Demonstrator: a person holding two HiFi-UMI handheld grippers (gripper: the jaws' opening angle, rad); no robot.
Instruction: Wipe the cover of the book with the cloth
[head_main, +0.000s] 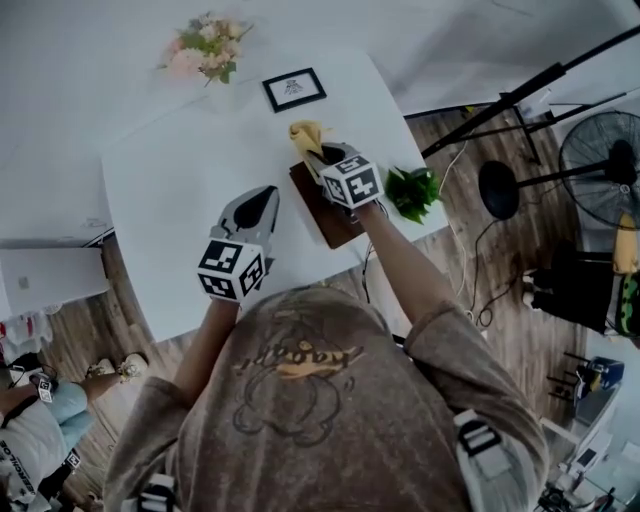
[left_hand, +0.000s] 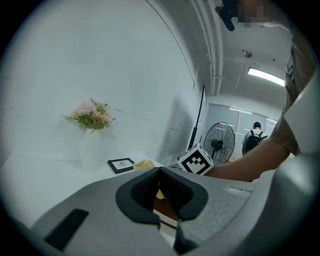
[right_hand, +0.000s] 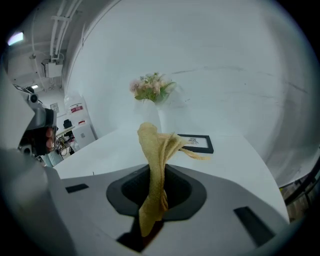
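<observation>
The right gripper (head_main: 322, 152) sits just right of centre in the head view, jaws clamped on a yellow cloth (head_main: 306, 132). In the right gripper view the cloth (right_hand: 156, 150) stands up from between them in a crumpled fold. A brown book (head_main: 335, 222) lies under that gripper near the table's (head_main: 180, 170) right edge; no title shows on its cover. The left gripper (head_main: 266, 195) hovers left of the book, jaws together with nothing in them. A black frame (head_main: 294, 89) lies at upper centre, its print too small to read. Flowers (head_main: 205, 47) stand at the upper left, and a plant (head_main: 412, 190) is right of the book.
</observation>
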